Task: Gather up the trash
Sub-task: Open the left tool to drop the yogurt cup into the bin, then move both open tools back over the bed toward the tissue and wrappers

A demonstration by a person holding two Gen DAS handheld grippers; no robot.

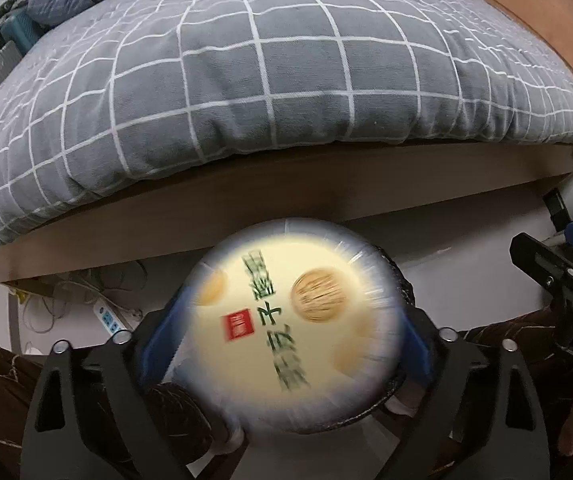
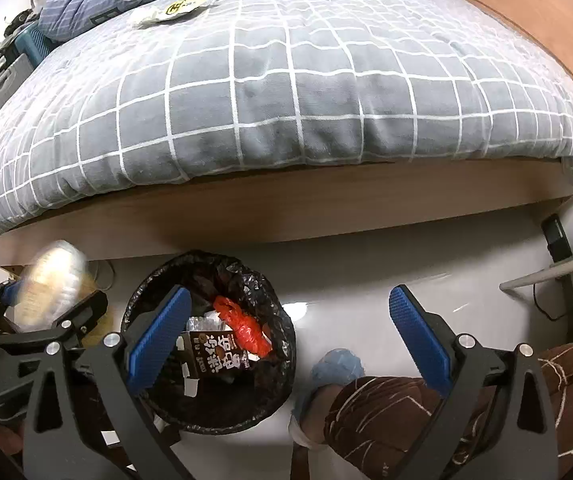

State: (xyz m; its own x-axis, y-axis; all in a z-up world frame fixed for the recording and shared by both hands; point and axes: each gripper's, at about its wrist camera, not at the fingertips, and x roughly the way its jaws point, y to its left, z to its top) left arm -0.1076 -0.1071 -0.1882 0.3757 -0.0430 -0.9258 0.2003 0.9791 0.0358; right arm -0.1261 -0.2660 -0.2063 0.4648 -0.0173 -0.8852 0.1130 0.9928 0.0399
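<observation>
A round cream-coloured pastry pack (image 1: 298,328) with green lettering fills the space between the blue pads of my left gripper (image 1: 294,320). The pack is smeared by motion while the fingers are sharp, so the pads do not grip it. Under it shows the rim of a black-lined trash bin (image 1: 400,284). In the right wrist view the bin (image 2: 154,292) stands on the floor by the bed, holding a brown carton (image 2: 218,354) and a red bag (image 2: 246,328). My right gripper (image 2: 290,300) is open and empty, its left finger over the bin. A yellow-white wrapper (image 2: 178,8) lies far back on the bed.
The bed with its grey checked quilt (image 2: 286,100) and wooden frame (image 2: 286,216) spans the view just behind the bin. A power strip (image 1: 108,316) and cables lie under the bed at left. A person's leg in brown patterned trousers (image 2: 386,412) and a blue-covered foot (image 2: 336,364) are right of the bin.
</observation>
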